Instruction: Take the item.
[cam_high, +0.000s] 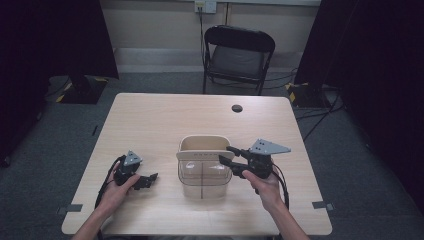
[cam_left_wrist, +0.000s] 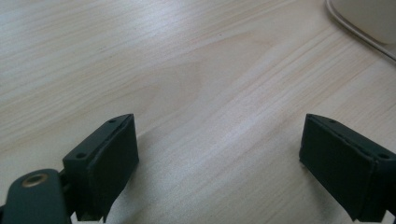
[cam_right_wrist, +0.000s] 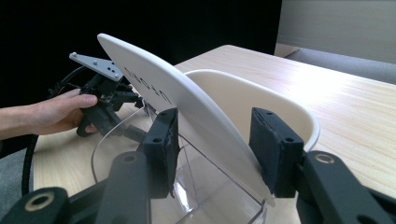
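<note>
A cream bin (cam_high: 205, 142) with a clear front wall (cam_high: 204, 180) stands at the table's middle, near the front edge. Its white lid (cam_right_wrist: 140, 70) tilts up across the opening. My right gripper (cam_high: 225, 154) reaches in from the right, and in the right gripper view its jaws (cam_right_wrist: 217, 144) are shut on the lid's edge, one pad (cam_right_wrist: 163, 140) on each face. My left gripper (cam_high: 150, 180) rests on the table left of the bin. Its pads (cam_left_wrist: 116, 158) stand wide apart over bare wood, so it is open. The person's left hand (cam_right_wrist: 51, 112) holds it beyond the bin.
A black folding chair (cam_high: 239, 55) stands behind the table. A small dark round spot (cam_high: 237, 108) lies near the table's far edge. Dark curtains hang at both sides. The bin's corner (cam_left_wrist: 369, 23) lies ahead and to the right of the left gripper.
</note>
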